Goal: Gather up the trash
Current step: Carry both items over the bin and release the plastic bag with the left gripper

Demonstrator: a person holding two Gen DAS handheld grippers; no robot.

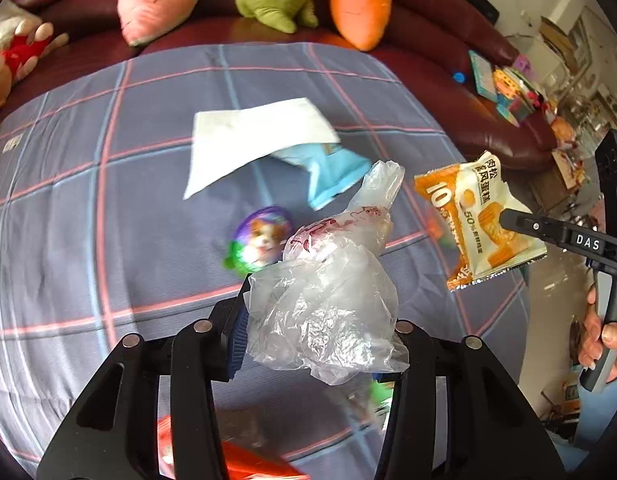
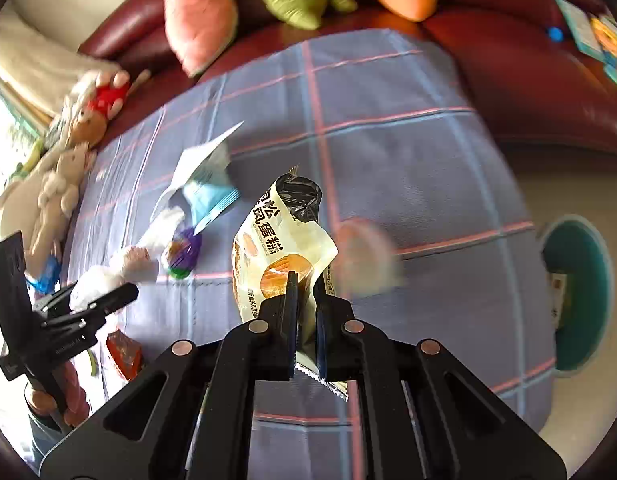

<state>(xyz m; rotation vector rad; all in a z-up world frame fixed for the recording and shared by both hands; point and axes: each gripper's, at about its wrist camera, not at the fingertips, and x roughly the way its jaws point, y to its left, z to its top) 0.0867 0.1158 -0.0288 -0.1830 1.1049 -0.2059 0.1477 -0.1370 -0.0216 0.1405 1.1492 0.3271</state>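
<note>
1. Well, the first words I can read are on the orange and cream snack wrapper: big Chinese letters, a large "10" and "50%" on its front.
2. I also see "DAS" in white on the black side of my right gripper.
3. That gripper's jaws are pressed together on the near, crimped end of the wrapper. The rest of the wrapper sticks up and away past the tips, above the checked cloth.
4. My left gripper has a crumpled clear plastic bag with red marks between its jaws. The jaws are partly apart and squeeze the bag from both sides. I cannot read the red marks.
5. The bag fills the gap and bulges out far past the tips.
6. Still lying on the cloth, farther away, are a white paper napkin and a light blue packet partly under it.
7. Near them lies a round purple and green toy with a puppy picture.
8. A red wrapper lies at the near left edge of the cloth.
9. Plush toys sit on the dark red sofa at the far side.
</note>
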